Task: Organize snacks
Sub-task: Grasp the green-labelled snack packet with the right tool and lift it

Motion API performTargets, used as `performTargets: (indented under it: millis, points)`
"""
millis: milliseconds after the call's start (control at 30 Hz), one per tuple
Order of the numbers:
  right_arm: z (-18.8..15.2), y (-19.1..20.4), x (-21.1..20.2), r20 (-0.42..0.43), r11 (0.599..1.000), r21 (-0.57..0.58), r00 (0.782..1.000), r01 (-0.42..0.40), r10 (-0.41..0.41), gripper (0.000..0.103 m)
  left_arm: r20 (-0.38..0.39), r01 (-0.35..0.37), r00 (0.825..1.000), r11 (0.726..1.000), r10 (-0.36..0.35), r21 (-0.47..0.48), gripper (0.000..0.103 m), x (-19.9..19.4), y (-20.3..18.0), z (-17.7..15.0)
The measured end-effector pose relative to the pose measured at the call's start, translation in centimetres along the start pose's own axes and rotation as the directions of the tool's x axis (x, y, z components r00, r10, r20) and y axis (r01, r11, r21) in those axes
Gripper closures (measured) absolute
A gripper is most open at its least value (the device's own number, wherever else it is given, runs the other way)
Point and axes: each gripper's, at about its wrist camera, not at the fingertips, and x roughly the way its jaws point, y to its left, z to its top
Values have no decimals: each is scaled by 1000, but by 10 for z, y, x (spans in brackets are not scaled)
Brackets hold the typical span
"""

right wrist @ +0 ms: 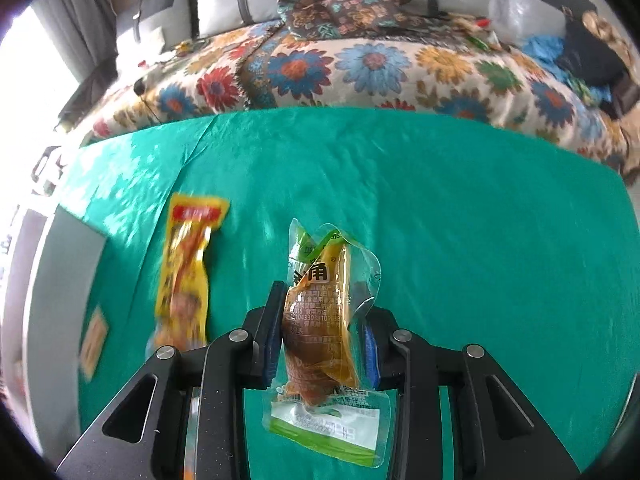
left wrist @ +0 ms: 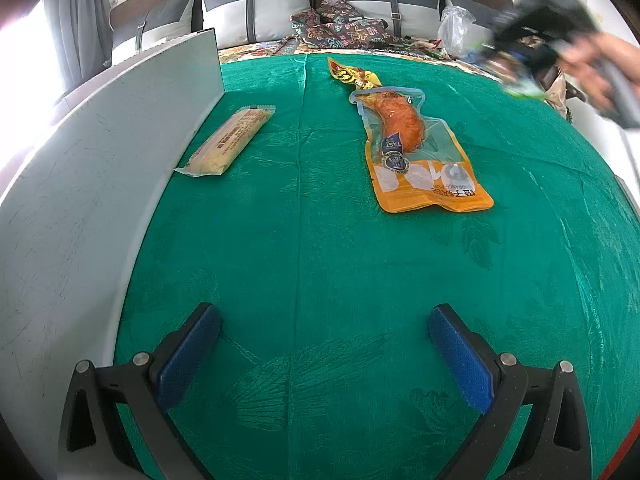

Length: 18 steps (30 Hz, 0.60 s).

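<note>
Right now your right gripper (right wrist: 322, 334) has its jaws closed on a clear-and-green snack pouch (right wrist: 320, 320), pinching it across the middle so both ends hang free; that grip seems chosen to carry the soft packet without crushing what is sealed inside. You hold it raised above the green cloth (right wrist: 440, 208) on the counter, tilted forward and looking down, with the yellow snack packet (right wrist: 186, 264) lying below and to its left. In the left wrist view this hand shows only as a blur at the upper right, so it is probably moving. Your left gripper (left wrist: 324, 352) sits low, nearly level with the cloth, its jaws spread wide and holding nothing, as though waiting its turn. Ahead of it lie the orange drumstick pouch (left wrist: 416, 148) and, well apart to the left, a pale wrapped bar (left wrist: 228, 142) close beside the grey board (left wrist: 100, 184) that stands along the counter's left edge. The bar's spot against the board suggests sorted snacks collect there, though that is only a guess.
</note>
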Motion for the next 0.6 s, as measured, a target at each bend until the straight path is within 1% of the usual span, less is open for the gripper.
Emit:
performTargets:
  millis: [100, 167, 200, 267, 300, 367, 467, 533, 600]
  points:
    - [-39, -16, -25, -18, 999, 21, 999, -28, 28, 68, 0, 0, 1000, 1000, 0, 0, 0, 0, 0, 0]
    - [-77, -24, -39, -25, 998, 33, 999, -47, 48, 68, 0, 0, 1000, 1000, 0, 0, 0, 0, 0, 0]
    - [-92, -27, -44, -27, 998, 36, 998, -50, 51, 68, 0, 0, 1000, 1000, 0, 0, 0, 0, 0, 0]
    - [-136, -31, -54, -26, 999, 30, 999, -42, 43, 68, 0, 0, 1000, 1000, 0, 0, 0, 0, 0, 0]
    - [-150, -32, -58, -23, 999, 25, 999, -35, 36, 68, 0, 0, 1000, 1000, 0, 0, 0, 0, 0, 0]
    - [-193, -32, -67, 0, 1000, 11, 1000, -12, 12, 68, 0, 0, 1000, 1000, 0, 0, 0, 0, 0, 0]
    - [-239, -29, -83, 67, 1000, 7, 998, 2, -3, 68, -2, -2, 1000, 1000, 2, 0, 0, 0, 0, 0]
    - [-258, -26, -87, 107, 1000, 0, 994, 20, -20, 67, -2, -2, 1000, 1000, 2, 0, 0, 0, 0, 0]
    - [-268, -25, -84, 129, 999, -9, 991, 44, -43, 61, -2, -2, 1000, 1000, 2, 0, 0, 0, 0, 0]
